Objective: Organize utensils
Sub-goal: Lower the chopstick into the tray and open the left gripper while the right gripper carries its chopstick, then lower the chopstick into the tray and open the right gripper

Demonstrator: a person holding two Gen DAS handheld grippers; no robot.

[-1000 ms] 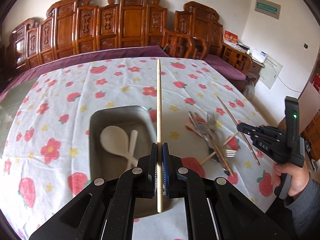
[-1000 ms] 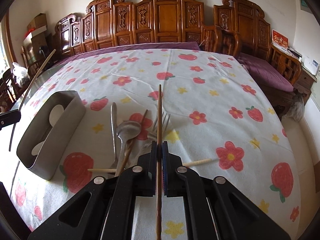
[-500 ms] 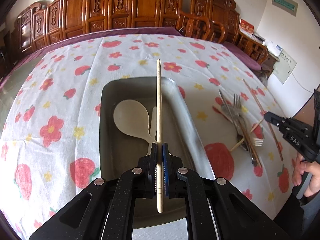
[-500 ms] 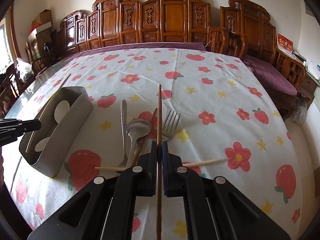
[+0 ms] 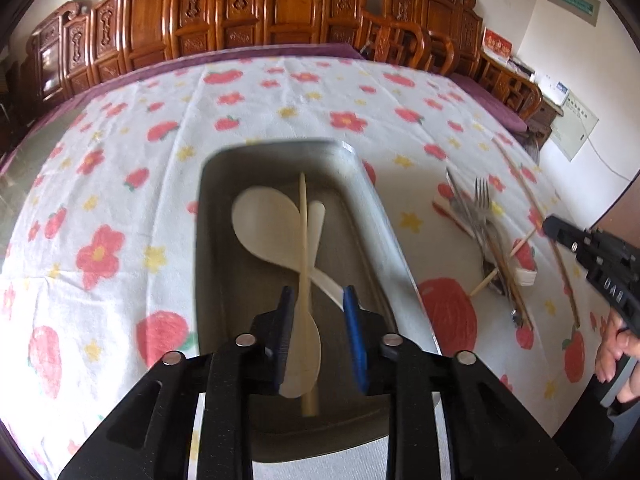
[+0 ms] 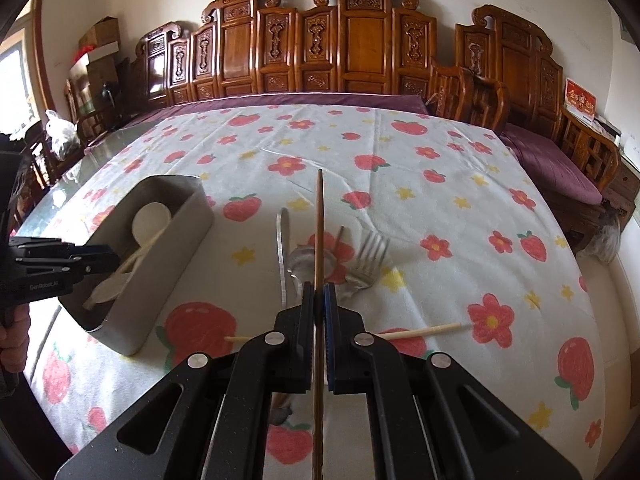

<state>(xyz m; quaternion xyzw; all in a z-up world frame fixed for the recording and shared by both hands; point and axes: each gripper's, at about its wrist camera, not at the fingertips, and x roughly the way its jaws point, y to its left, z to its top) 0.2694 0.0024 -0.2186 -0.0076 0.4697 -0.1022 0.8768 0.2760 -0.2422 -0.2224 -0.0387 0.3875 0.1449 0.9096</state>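
My left gripper is open over the grey metal bin. A light bamboo chopstick lies loose between its fingers, across two cream plastic spoons in the bin. My right gripper is shut on a dark wooden chopstick, held above a pile of utensils: a knife, a metal spoon and a fork. The bin stands to the left in the right wrist view, with my left gripper over it.
A light chopstick lies on the strawberry tablecloth under my right gripper. Another light chopstick lies on the cloth to the right of the pile. Carved wooden chairs line the table's far side.
My left gripper came down over the bin and opened, letting go of the light chopstick, which now lies in the bin. My right gripper still holds the dark chopstick over the pile.
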